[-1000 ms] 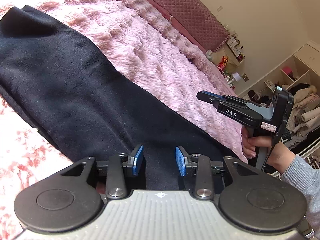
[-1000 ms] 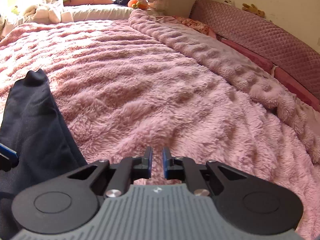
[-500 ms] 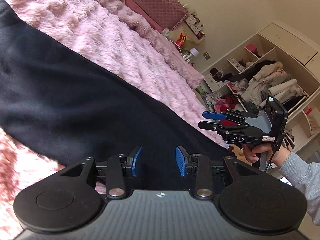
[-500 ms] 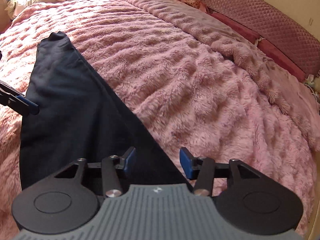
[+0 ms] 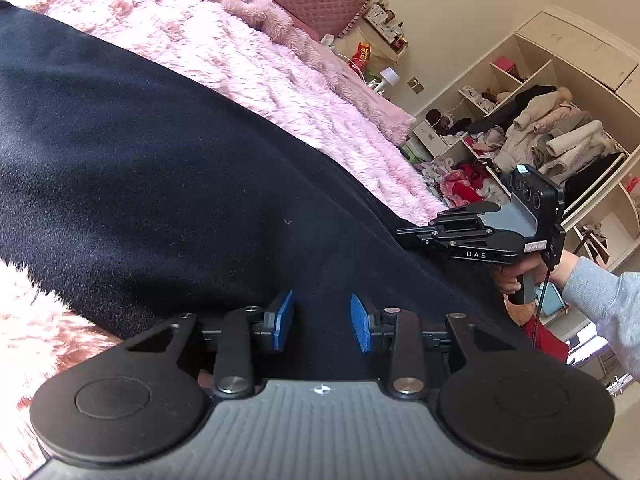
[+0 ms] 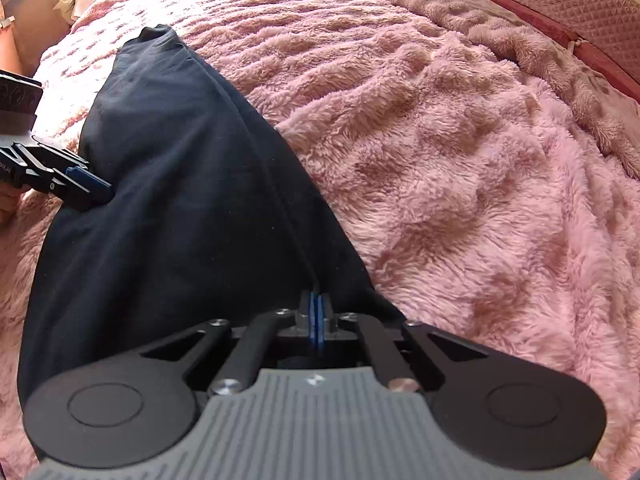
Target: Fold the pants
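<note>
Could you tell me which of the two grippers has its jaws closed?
The right gripper: its blue pads meet over the dark pants. The left gripper shows a clear gap.

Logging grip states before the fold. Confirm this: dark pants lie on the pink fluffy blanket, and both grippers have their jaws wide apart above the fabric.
Only the left gripper is open over the dark pants on the pink fluffy blanket. The right gripper is shut, blue pads together at the pants' edge, as the right wrist view shows.

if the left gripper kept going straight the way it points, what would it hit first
Most likely the dark pants: the left gripper points down at the cloth spread right ahead of its open fingers, though how near it lies is unclear.
</note>
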The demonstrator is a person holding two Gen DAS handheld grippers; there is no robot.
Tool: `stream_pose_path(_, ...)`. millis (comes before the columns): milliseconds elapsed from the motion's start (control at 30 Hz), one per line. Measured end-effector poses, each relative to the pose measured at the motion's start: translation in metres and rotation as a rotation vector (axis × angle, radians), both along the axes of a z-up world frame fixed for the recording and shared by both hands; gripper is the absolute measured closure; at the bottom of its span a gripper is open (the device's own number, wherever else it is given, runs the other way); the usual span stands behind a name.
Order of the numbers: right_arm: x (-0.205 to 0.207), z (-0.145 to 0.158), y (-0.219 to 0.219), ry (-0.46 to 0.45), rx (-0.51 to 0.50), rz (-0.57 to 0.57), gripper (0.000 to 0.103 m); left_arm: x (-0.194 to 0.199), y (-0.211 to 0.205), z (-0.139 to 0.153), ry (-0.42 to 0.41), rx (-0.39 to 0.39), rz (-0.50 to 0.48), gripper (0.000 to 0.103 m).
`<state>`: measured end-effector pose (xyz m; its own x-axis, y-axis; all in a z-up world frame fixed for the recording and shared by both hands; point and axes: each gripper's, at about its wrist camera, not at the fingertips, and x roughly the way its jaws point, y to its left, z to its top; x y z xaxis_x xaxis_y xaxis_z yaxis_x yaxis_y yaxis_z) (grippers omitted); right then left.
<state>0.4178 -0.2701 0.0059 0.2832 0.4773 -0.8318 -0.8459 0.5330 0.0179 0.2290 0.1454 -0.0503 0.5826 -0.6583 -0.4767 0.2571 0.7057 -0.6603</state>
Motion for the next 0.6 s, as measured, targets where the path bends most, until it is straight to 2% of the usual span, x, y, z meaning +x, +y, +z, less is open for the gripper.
stream_pose_path(133,0.002,0.009,-0.001,-0.041,0.01,-0.007,0.103,-0.002,-0.001,0.003,-0.003,0.012,0.002,0.063)
stream_pose_path(267,0.002,0.021,-0.003,-0.13,0.008,-0.029,0.103,-0.002,0.002,0.005,0.009,-0.003,-0.011,0.062)
stream_pose_path(467,0.005,0.024,0.003,-0.149,-0.039,-0.031,0.103,-0.001,0.003,0.008,0.012,-0.008,-0.04,0.06)
stream_pose_path(500,0.006,0.019,0.006,-0.14,-0.064,-0.041,0.103,-0.001,0.003,0.008,0.014,-0.005,-0.042,0.06)
stream_pose_path(600,0.005,0.0,0.016,-0.27,-0.262,-0.114,0.097,-0.001,0.0,0.012,0.017,0.003,-0.048,0.06)
